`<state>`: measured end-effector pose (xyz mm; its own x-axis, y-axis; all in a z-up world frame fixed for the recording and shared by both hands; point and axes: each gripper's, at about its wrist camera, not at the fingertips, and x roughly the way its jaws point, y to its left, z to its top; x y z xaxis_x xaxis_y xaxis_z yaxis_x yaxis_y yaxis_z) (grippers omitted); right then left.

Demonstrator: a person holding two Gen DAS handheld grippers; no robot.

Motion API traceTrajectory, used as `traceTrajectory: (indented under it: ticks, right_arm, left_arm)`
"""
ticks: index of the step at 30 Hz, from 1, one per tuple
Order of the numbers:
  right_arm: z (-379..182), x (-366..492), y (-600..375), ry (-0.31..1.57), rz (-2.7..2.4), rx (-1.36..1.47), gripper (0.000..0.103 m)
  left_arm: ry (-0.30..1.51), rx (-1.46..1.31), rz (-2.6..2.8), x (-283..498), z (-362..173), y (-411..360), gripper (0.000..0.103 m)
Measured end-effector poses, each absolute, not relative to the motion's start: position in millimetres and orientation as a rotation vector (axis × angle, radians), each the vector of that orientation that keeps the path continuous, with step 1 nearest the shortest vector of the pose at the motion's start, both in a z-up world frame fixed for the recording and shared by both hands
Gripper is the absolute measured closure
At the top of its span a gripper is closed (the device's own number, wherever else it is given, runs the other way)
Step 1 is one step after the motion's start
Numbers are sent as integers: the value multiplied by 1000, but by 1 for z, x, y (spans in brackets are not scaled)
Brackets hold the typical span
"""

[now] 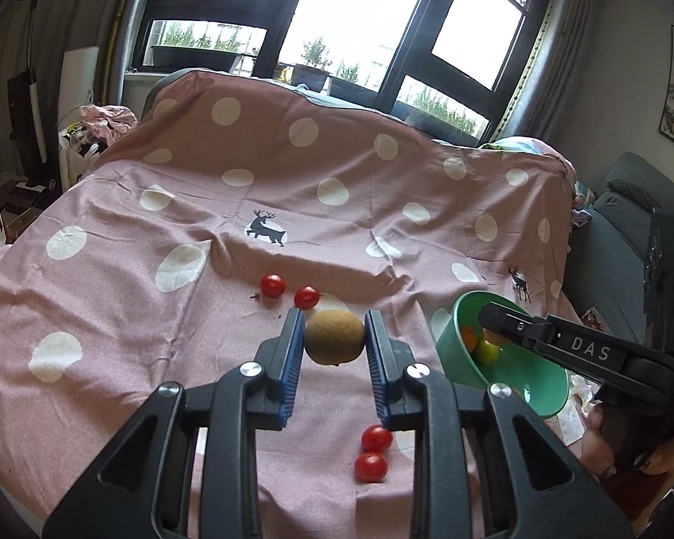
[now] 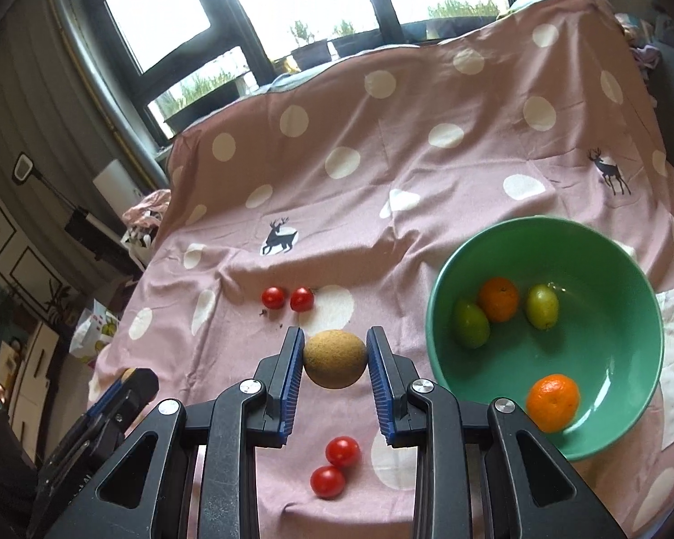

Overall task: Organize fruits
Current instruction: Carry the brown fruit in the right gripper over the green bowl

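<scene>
- Left wrist view: your left gripper (image 1: pixel 332 328) is clamped on a brown kiwi (image 1: pixel 334 337), both blue pads touching it.
- Right wrist view: your right gripper (image 2: pixel 334 346) grips a second kiwi (image 2: pixel 334 359) the same way, just left of the green bowl (image 2: pixel 615 359).
- Bowl holds two oranges (image 2: pixel 498 298) and two green fruits (image 2: pixel 471 323).
- Four cherry tomatoes (image 2: pixel 342 451) lie loose on the pink spotted cloth (image 2: pixel 382 170): two beyond your fingers, two below.

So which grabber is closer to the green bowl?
The right gripper. The green bowl sits just beside its right finger, while the left gripper is far off on the other side.
</scene>
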<state>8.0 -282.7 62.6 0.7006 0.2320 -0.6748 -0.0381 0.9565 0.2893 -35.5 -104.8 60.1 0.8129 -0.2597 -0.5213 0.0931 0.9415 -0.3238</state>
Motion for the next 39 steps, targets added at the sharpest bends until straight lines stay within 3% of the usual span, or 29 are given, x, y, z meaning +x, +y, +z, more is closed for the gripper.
traceTrajectory:
  ticks: [14, 39]
  right_arm:
    - [82, -15, -359, 667, -6, 381, 72]
    - [52, -10, -430, 733, -133, 521, 72]
  left_arm:
    - [577, -194, -321, -15, 83, -189, 76]
    - [805, -105, -510, 25, 36, -284, 76]
